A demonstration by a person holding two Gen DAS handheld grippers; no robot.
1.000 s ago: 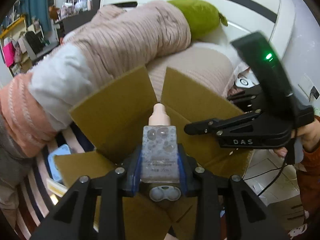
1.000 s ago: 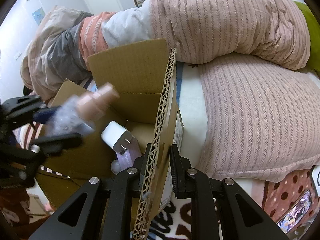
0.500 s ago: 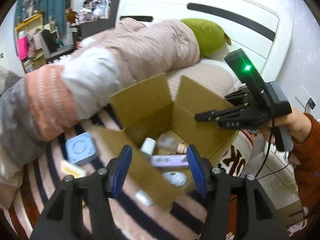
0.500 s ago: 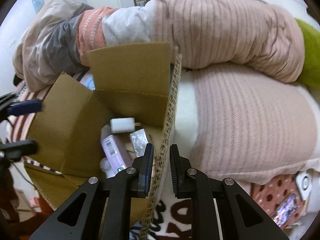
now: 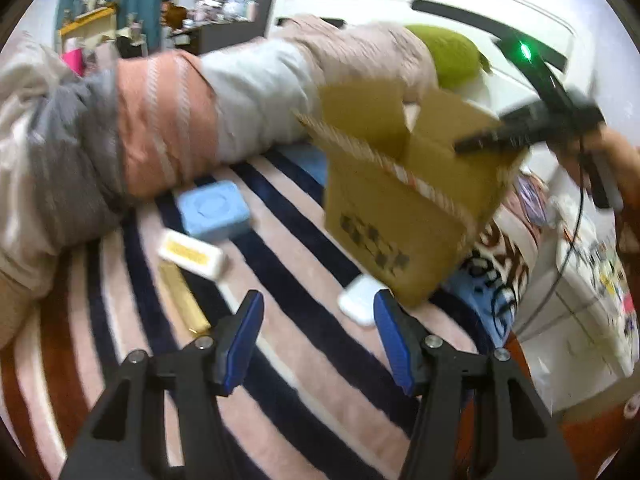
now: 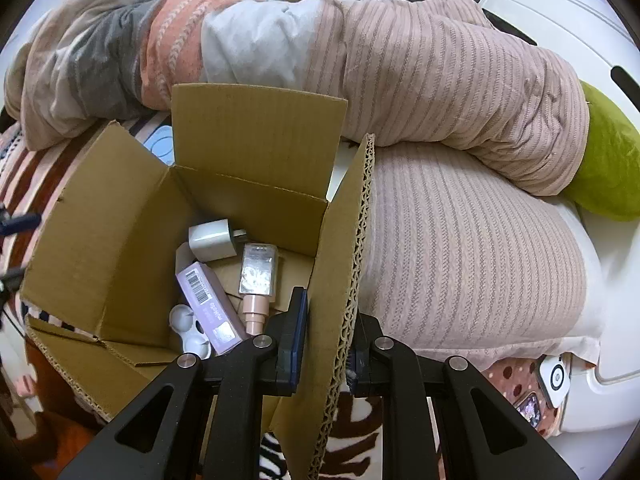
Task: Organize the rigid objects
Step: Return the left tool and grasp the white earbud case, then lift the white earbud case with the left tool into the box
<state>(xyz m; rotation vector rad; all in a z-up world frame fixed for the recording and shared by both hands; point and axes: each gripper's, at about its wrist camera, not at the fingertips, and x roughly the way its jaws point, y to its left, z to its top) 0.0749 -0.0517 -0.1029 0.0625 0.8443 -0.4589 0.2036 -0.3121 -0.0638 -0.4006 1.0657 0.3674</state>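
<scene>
A brown cardboard box (image 5: pixel 400 216) stands open on the striped blanket. My right gripper (image 6: pixel 326 320) is shut on the box's right flap (image 6: pixel 344 264). Inside the box lie a clear bottle with a pink cap (image 6: pixel 256 276), a white charger (image 6: pixel 212 240), a purple carton (image 6: pixel 208 308) and a white case (image 6: pixel 188 328). My left gripper (image 5: pixel 318 316) is open and empty, low over the blanket in front of the box. Ahead of it lie a white flat case (image 5: pixel 358 304), a blue box (image 5: pixel 214 210), a white-and-yellow box (image 5: pixel 192 254) and a gold bar (image 5: pixel 182 300).
A rolled pink, white, orange and grey quilt (image 6: pixel 360 60) lies behind the box. A green pillow (image 6: pixel 608 168) is at the far right by the white headboard (image 5: pixel 460 4). A phone (image 6: pixel 528 408) lies at the bed's edge.
My left gripper let go of the clear bottle into the box, opened, and drew back and down to the left over the blanket. My right gripper kept hold of the flap.
</scene>
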